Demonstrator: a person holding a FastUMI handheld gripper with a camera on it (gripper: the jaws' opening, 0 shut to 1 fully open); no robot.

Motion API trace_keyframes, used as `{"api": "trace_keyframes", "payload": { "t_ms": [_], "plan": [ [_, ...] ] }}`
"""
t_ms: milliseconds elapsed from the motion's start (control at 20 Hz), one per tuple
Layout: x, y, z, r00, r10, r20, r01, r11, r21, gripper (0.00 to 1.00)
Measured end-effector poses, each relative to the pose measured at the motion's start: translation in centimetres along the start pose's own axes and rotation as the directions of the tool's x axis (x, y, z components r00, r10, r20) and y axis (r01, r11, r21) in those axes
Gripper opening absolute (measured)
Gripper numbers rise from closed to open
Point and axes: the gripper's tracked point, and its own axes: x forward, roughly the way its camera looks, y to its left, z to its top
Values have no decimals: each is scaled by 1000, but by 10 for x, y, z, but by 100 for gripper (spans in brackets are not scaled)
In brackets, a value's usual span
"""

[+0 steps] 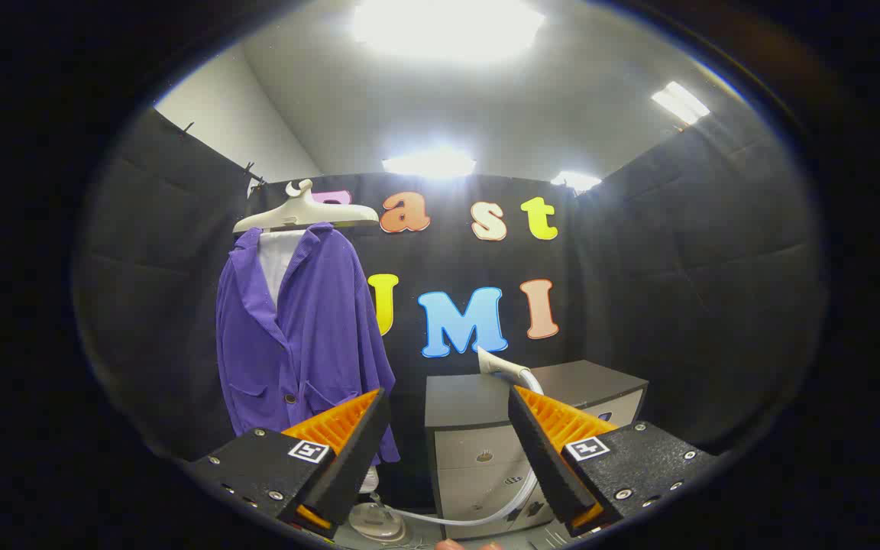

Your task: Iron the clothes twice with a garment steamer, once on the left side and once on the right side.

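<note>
Wide-spread, the tool [448,416] grips nothing; its two fingers angle up and inward with a broad gap between them, their inner faces ribbed and their outer bodies blocky with small screws.

Open room lies between and ahead of the fingers: through the gap show the dark booth wall and the near left corner of a cabinet [478,447]. The cabinet stands just beyond the fingers, boxy, with a flat dark top and pale drawer fronts; its front edge runs behind the right finger.

On the cabinet top, just above the right finger's tip, rests the steamer head [499,364], pale and smooth, tilted with its nozzle up to the left. A clear, ribbed hose [486,513] curves down from it past the cabinet front, swings low between the fingers and reaches a rounded steamer base [377,521] on the floor.

Beyond the left finger hangs the purple jacket [299,336], soft and matte, with lapels, a dark button and patch pockets, over a white shirt. It hangs from a broad, cream hanger [304,214] high against the wall, well apart from the cabinet. The jacket's hem ends behind the left fingertip.

A fingertip or two of the person shows below the hose, blurred.
</note>
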Motion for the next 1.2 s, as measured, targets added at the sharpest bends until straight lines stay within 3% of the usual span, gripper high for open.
{"api": "trace_keyframes", "payload": {
  "t_ms": [750,1200],
  "plan": [
    [-19,-19,-4,1000,-27,-14,26,999,-29,96],
    [18,-56,-11,996,-57,-70,55,998,-32,96]
  ]
}}
